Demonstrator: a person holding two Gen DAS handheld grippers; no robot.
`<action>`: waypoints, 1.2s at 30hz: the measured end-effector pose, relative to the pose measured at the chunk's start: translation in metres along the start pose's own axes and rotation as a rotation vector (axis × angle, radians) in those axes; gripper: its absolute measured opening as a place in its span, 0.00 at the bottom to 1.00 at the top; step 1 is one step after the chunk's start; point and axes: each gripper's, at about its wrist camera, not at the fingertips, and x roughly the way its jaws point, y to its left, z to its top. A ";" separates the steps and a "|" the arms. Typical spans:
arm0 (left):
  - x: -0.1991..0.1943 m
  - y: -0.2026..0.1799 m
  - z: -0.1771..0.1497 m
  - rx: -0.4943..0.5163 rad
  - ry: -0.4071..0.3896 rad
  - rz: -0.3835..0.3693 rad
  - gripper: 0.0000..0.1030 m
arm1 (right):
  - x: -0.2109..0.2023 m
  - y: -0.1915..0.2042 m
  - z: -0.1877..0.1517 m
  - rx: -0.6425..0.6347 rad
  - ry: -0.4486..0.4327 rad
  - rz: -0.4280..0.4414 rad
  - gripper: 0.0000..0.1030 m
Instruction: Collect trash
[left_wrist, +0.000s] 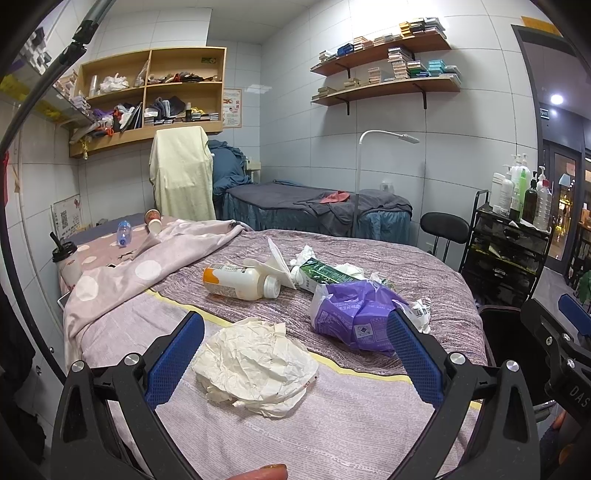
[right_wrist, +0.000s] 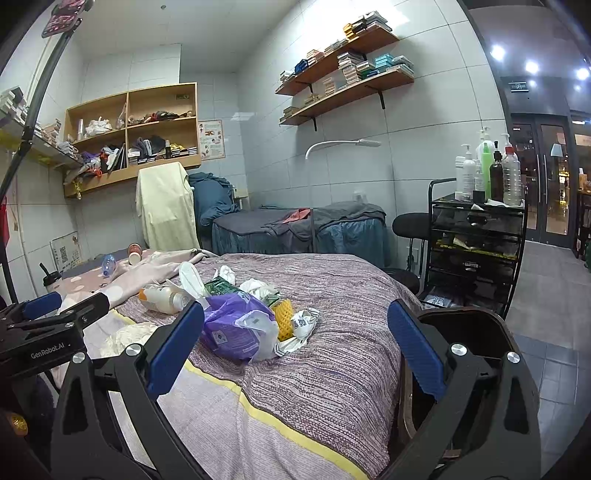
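We hold left gripper (left_wrist: 295, 354) fingers spread wide, empty, straddling crumpled white paper wad (left_wrist: 255, 365) on bed (left_wrist: 332, 435); right gripper (right_wrist: 295, 354) also spread, farther from wad.

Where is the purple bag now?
The purple bag lies on the bed, just ahead of the open left gripper's right finger in the left wrist view, right of the crumpled paper and near the white bottle.

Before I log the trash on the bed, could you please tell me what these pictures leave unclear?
- Yellow foam net: right wrist view shows it partly; purple bag covers the rest, and in the left wrist view entirely.
- Bin: interior cut off by the right claw.
- Bottle label: too small to read.
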 end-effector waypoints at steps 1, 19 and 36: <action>0.000 0.000 0.000 -0.001 0.001 0.001 0.94 | 0.000 0.000 0.000 0.001 0.001 0.000 0.95; 0.001 -0.001 0.000 0.001 0.013 0.000 0.94 | 0.000 0.002 -0.001 -0.002 0.012 0.005 0.95; 0.005 0.001 -0.002 0.003 0.028 0.001 0.94 | 0.005 0.005 0.000 -0.014 0.037 0.012 0.95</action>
